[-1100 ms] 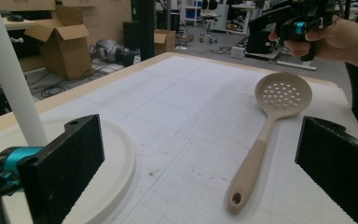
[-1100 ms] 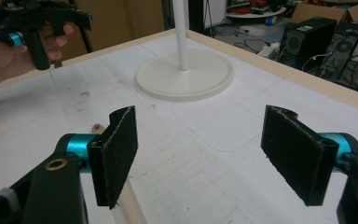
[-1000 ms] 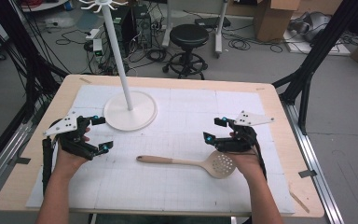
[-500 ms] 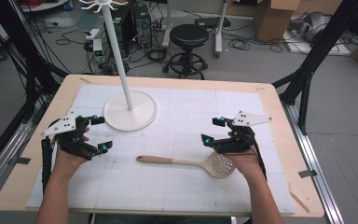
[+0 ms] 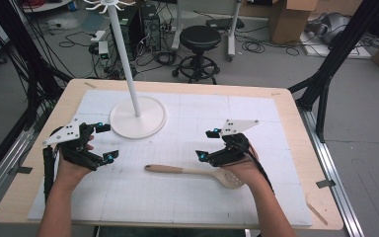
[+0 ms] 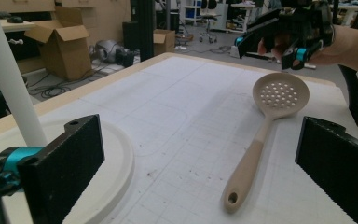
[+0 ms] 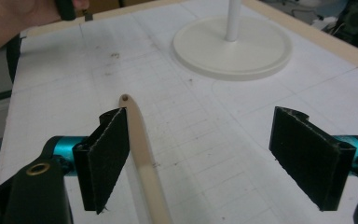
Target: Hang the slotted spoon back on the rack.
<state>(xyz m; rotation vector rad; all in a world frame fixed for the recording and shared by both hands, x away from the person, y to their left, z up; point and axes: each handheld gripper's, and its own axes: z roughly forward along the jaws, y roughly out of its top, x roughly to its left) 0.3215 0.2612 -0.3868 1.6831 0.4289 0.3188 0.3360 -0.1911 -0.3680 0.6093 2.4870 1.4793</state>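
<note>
Both grippers w/ jaws apart, slotted spoon flat on table btwn them.

Nearest: person's forearms come in from bottom of high view. Left gripper [image 5: 98, 143] sits at table's left side, jaws wide apart, nothing btwn them. Right gripper [image 5: 208, 144] hovers over the bowl end of the slotted spoon [image 5: 192, 171]; its jaws have just been opening and stand wide, w/ the handle running up beside one pad in the right gripper view, not pinched. Spoon lies flat on the white gridded mat [image 5: 187, 192], handle pointing toward left gripper, perforated bowl under right hand. Farther back: white stand [image 5: 137, 118] w/ round base on mat, pole upright. Beyond table: black stool [image 5: 200, 39], cardboard boxes.
</note>
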